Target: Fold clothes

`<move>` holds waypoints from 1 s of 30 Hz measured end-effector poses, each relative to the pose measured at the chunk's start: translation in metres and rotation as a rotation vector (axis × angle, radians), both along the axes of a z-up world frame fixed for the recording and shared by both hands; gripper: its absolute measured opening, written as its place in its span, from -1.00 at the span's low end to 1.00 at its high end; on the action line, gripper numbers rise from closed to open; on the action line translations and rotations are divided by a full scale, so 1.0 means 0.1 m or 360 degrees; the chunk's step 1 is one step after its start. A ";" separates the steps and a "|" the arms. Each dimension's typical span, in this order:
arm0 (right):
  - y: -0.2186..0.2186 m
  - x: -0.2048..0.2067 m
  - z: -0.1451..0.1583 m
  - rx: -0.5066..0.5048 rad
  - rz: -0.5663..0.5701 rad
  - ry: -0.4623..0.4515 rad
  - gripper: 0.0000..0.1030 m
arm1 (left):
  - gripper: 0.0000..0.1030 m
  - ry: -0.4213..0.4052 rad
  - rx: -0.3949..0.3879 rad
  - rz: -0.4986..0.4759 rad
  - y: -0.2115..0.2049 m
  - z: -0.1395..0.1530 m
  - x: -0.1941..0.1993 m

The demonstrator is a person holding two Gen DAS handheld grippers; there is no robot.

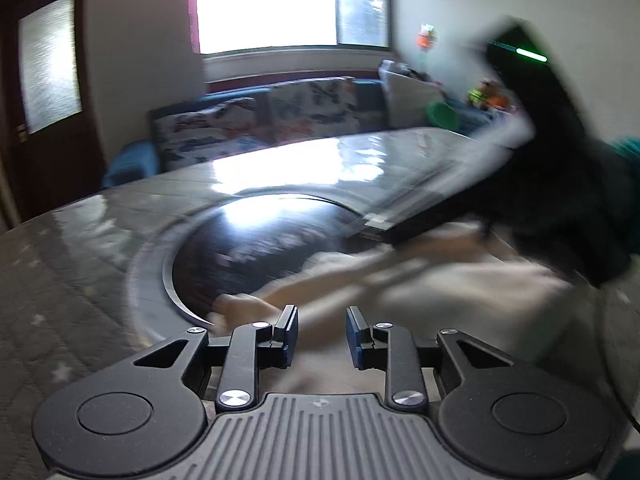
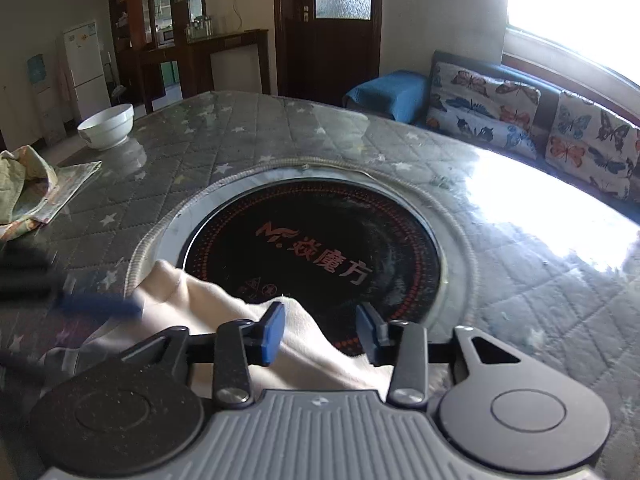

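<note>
Cream garment point(image 2: 224, 312) is seen bunched on the near part of the tabletop point(image 2: 280, 128), one edge lying over the rim of the round black cooktop point(image 2: 320, 240) set into the middle; in the left wrist view the same cloth point(image 1: 420, 280) is motion-blurred and detail cannot be read.

Right gripper point(image 2: 320, 332): fingers partly apart, blue pads clear of each other; cloth lies under and behind the left pad, gap itself shows cooktop; no pinch on the cloth is seen.

Left gripper point(image 1: 322, 336): fingers narrowly apart, nothing clamped between them; cloth lies just beyond the tips. In the right wrist view a blurred blue finger of it point(image 2: 100, 304) is seen at the cloth's left edge; contact cannot be told.

Tabletop is covered by a grey quilted star-print cover under a glossy sheet; a white bowl point(image 2: 106, 126) stands at the far left corner; a patterned cloth point(image 2: 32, 192) lies folded near it, well apart from the cream garment.

Butterfly-print sofa point(image 2: 520, 116) stands beyond the tabletop under a bright window point(image 1: 288, 4).
</note>
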State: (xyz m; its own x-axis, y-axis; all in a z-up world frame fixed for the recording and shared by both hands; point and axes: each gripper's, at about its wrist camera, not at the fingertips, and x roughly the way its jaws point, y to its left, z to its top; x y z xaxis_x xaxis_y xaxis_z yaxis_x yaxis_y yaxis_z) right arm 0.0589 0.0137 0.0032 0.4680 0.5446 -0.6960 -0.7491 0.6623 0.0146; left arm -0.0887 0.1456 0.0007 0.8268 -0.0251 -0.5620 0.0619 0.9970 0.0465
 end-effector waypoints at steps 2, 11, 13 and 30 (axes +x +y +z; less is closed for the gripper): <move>-0.08 -0.08 0.04 0.0008 0.0011 0.0000 -0.16 | -0.45 -0.0007 0.0012 0.0063 0.09 0.02 0.09; -0.19 -0.49 0.02 0.0010 0.0084 -0.0021 0.14 | -0.47 0.0136 0.0117 0.0155 0.25 -0.21 0.46; -0.21 -0.58 -0.01 0.0002 0.0101 -0.0036 0.16 | -0.48 0.0122 0.0124 0.0165 0.27 -0.23 0.46; -0.34 -0.81 -0.14 0.0029 0.0086 -0.0011 0.20 | -0.60 0.0129 0.0067 -0.0135 -0.18 -0.11 0.62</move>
